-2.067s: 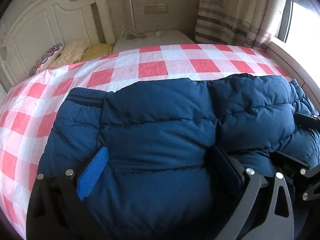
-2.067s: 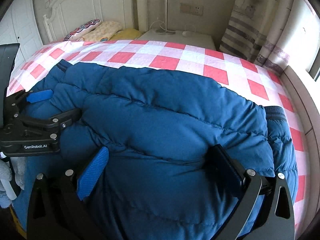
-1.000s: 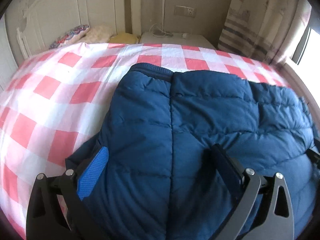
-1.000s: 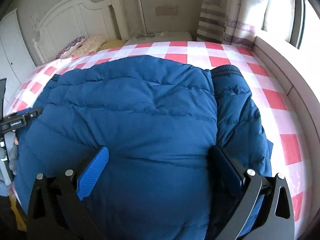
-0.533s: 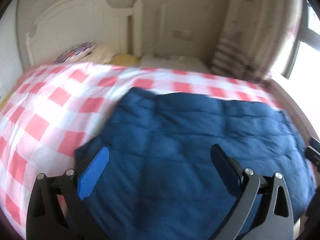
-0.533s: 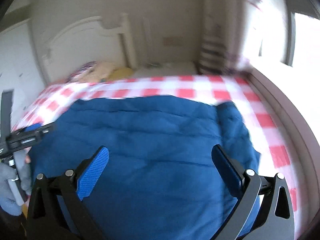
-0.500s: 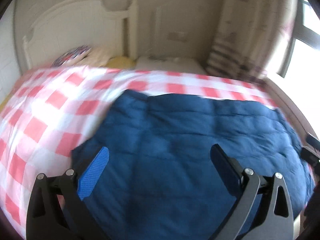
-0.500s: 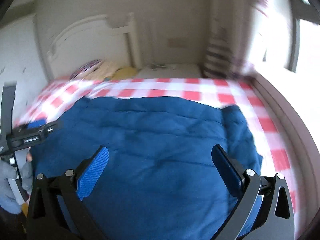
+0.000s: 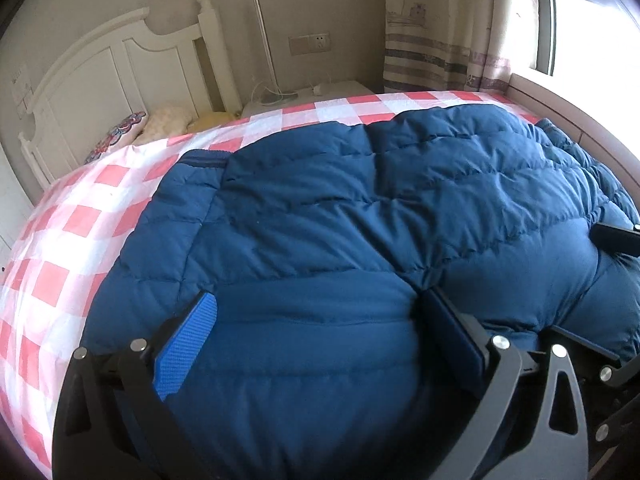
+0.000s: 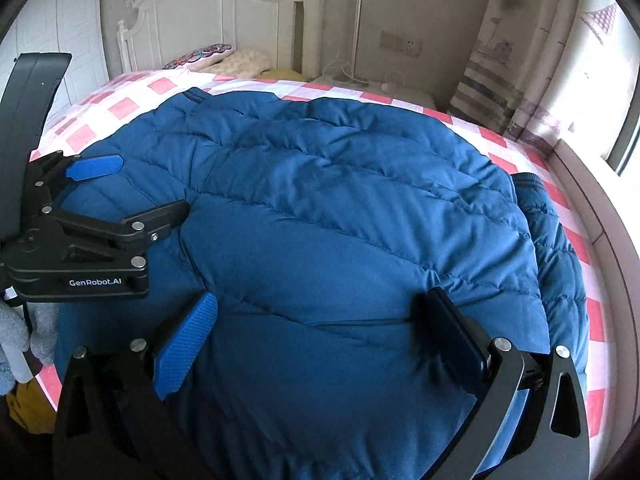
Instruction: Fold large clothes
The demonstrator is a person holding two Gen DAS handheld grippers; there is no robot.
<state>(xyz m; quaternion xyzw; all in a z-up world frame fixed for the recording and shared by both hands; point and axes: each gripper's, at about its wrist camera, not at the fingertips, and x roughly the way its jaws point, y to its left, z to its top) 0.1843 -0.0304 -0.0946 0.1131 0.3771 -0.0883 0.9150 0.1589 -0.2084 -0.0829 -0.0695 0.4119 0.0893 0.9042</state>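
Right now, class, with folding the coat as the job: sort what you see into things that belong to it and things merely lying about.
Belongs to the job:
blue padded coat
left tongs
right tongs
checked bedsheet

Merely lying about:
pillows
bedside table
curtain
wall socket

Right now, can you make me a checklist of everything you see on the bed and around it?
Surface: bed sheet, pink and white checks.
Job's things: blue puffy jacket lying spread across the bed.
Clutter: pillows by the headboard.
Grippers: left gripper and right gripper, both open, fingers pressed into the jacket's near edge.
Cables: white cord on the nightstand.
Surroundings: curtain, window, wall socket.
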